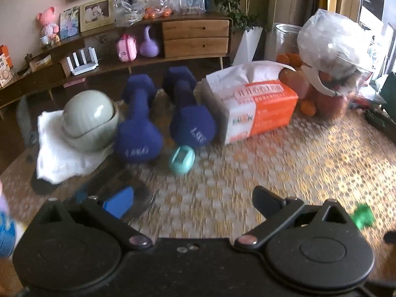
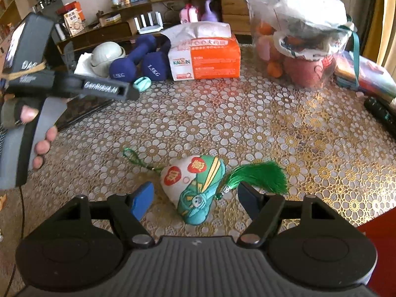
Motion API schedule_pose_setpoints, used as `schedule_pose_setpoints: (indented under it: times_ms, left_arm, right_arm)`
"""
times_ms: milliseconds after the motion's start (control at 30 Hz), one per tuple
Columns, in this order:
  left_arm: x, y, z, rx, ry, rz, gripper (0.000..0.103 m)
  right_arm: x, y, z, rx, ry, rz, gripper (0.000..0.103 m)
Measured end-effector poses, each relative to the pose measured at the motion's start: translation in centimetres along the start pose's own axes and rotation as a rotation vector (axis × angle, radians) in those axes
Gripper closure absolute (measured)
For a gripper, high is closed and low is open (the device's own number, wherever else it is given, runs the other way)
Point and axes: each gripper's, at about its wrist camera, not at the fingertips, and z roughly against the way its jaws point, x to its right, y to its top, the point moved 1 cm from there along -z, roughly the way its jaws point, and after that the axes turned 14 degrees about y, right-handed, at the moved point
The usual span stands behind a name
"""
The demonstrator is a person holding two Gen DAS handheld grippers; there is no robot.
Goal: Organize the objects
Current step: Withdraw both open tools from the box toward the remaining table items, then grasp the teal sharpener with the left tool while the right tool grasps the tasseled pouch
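Open right claw (image 2: 195,199) around sachet (image 2: 195,190)

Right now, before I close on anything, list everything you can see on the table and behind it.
sachet: 1, white and green with green tassel, near table edge between right gripper's fingers
timer-like gadget: 1, teal, in front of dumbbells
dumbbells: 2, dark blue, side by side at table's back
lidded bowl: 1, grey-green, on white cloth, left of dumbbells
tissue pack: 1, orange and white, right of dumbbells
fruit bag: 1, clear plastic, back right
tablecloth: 1, gold-white lace pattern
sideboard: 1, wooden, behind table
left gripper: open, nothing between fingers
right gripper: open around sachet
person's left hand: gripping the left gripper's handle
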Motion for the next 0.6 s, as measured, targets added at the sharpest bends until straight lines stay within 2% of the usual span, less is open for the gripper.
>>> schedule_pose_setpoints:
  times_ms: [233, 467, 600]
  left_arm:
    - [0.4, 1.3, -4.4, -0.038, -0.013, 0.062, 0.003]
    - [0.4, 0.7, -6.6, -0.049, -0.008, 0.060, 0.018]
    - [0.3, 0.7, -6.8, -0.028, 0.003, 0.068, 0.022]
  right_arm:
    - [0.8, -0.4, -1.5, -0.009, -0.012, -0.009, 0.028]
    - [0.6, -1.3, -2.2, -0.005, 0.000, 0.009, 0.028]
    - [0.6, -1.3, -2.3, 0.004, -0.009, 0.028, 0.028]
